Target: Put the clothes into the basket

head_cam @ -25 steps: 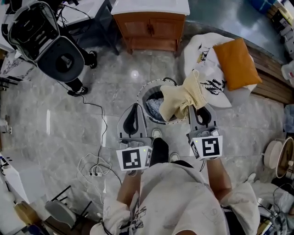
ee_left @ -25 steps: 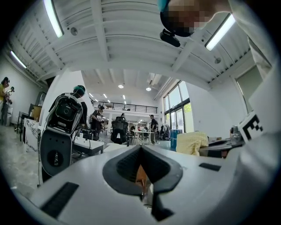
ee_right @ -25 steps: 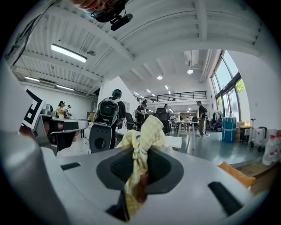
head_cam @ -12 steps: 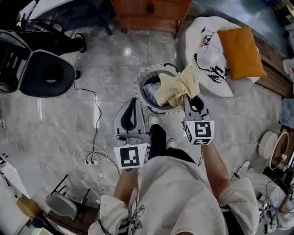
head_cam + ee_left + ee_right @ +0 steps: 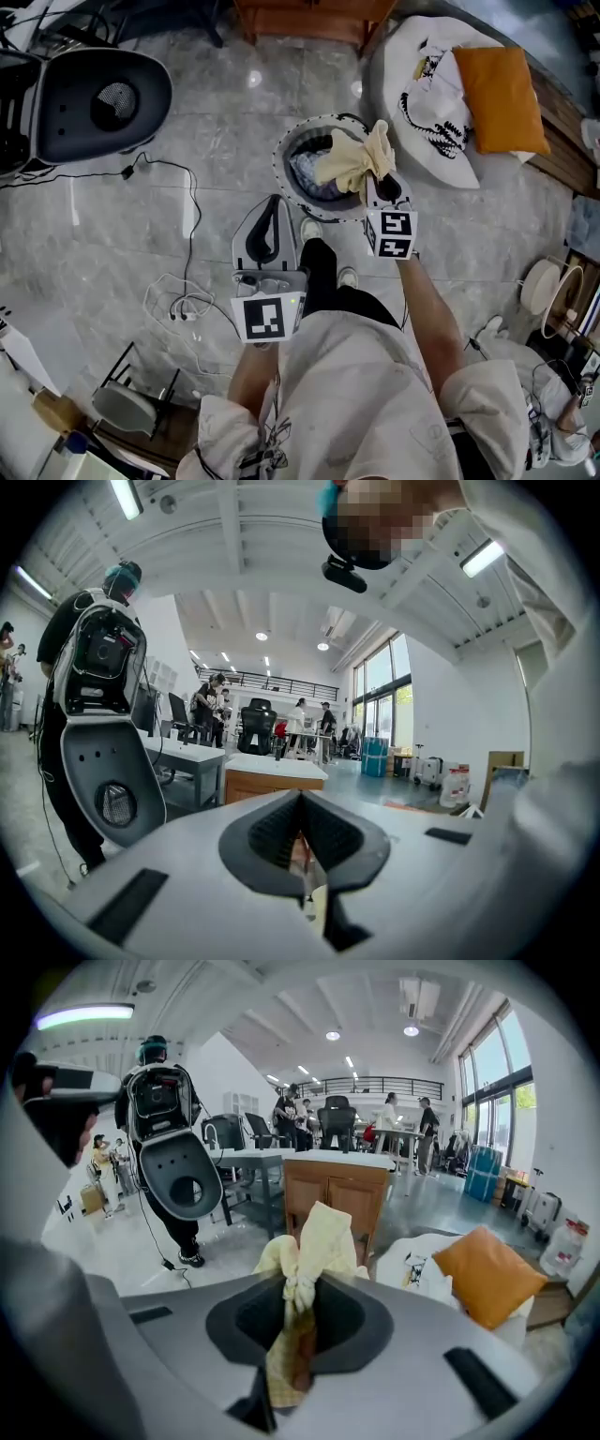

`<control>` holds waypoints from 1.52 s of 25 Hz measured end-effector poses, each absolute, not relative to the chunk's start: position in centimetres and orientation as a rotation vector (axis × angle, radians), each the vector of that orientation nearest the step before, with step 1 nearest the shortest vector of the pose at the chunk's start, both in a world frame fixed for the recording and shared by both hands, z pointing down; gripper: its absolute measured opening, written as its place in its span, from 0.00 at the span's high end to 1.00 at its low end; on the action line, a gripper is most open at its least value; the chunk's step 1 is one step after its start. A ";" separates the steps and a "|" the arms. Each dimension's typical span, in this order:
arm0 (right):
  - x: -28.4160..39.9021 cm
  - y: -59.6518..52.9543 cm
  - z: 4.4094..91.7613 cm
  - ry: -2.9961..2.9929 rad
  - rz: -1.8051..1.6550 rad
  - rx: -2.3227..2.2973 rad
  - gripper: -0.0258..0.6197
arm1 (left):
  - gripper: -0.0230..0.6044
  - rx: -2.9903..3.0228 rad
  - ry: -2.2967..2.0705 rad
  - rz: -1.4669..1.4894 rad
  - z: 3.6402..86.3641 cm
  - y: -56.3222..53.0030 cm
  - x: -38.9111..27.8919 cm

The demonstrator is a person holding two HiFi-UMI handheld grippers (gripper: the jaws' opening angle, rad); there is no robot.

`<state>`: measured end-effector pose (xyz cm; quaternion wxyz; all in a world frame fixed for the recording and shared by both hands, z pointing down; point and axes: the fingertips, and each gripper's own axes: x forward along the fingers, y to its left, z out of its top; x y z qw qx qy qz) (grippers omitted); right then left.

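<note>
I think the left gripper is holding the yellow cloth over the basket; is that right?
Not quite: the right gripper holds the yellow cloth over the basket. The right gripper view shows its jaws shut on the cloth; the left gripper has its jaws together on nothing.

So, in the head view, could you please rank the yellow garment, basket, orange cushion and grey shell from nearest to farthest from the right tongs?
1. Yellow garment, clamped in the right tongs.
2. Basket, just below-left of them.
3. Orange cushion, upper right.
4. Grey shell, far upper left.
</note>
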<state>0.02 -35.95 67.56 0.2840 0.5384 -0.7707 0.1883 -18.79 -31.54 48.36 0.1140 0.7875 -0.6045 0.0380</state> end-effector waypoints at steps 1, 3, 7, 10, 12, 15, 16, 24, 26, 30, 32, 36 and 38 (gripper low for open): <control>-0.1 -36.1 68.6 -2.044 0.520 1.434 0.90 | 0.96 2.307 -1.771 0.110 48.6 -31.8 -19.0; -0.3 -36.5 70.3 -2.018 0.548 1.427 0.90 | 0.96 2.307 -1.771 0.103 48.8 -32.1 -19.3; -0.3 -36.9 73.1 -1.962 0.580 1.410 0.90 | 0.96 2.297 -1.769 0.110 49.3 -32.6 -19.6; -0.5 -36.8 74.8 -1.935 0.640 1.386 0.89 | 0.96 2.297 -1.768 0.105 49.4 -32.7 -19.9; -0.7 -36.5 75.8 -1.917 0.691 1.369 0.84 | 0.96 2.303 -1.768 0.096 49.3 -32.8 -20.1; -0.8 -36.0 77.0 -1.885 0.721 1.347 0.74 | 0.96 2.298 -1.765 0.103 49.5 -32.8 -20.3; -0.8 -35.8 77.2 -1.881 0.724 1.343 0.72 | 0.96 2.292 -1.762 0.114 49.7 -32.8 -20.4; -1.1 -34.8 77.2 -1.893 0.722 1.317 0.73 | 0.96 2.301 -1.754 0.108 49.5 -32.4 -20.0; -1.1 -34.5 76.8 -1.898 0.722 1.320 0.74 | 0.96 2.306 -1.752 0.110 49.3 -32.3 -19.9; -1.0 -34.1 75.5 -1.922 0.708 1.328 0.74 | 0.96 2.320 -1.749 0.105 48.8 -31.9 -19.4; -1.1 -33.8 74.5 -1.943 0.700 1.329 0.74 | 0.96 2.329 -1.743 0.106 48.5 -31.6 -19.2; -1.3 -32.7 72.0 -1.990 0.671 1.334 0.74 | 0.96 2.352 -1.747 0.083 47.5 -31.0 -18.8; -1.6 -32.3 70.4 -2.023 0.663 1.339 0.74 | 0.96 2.366 -1.754 0.067 46.8 -30.8 -18.6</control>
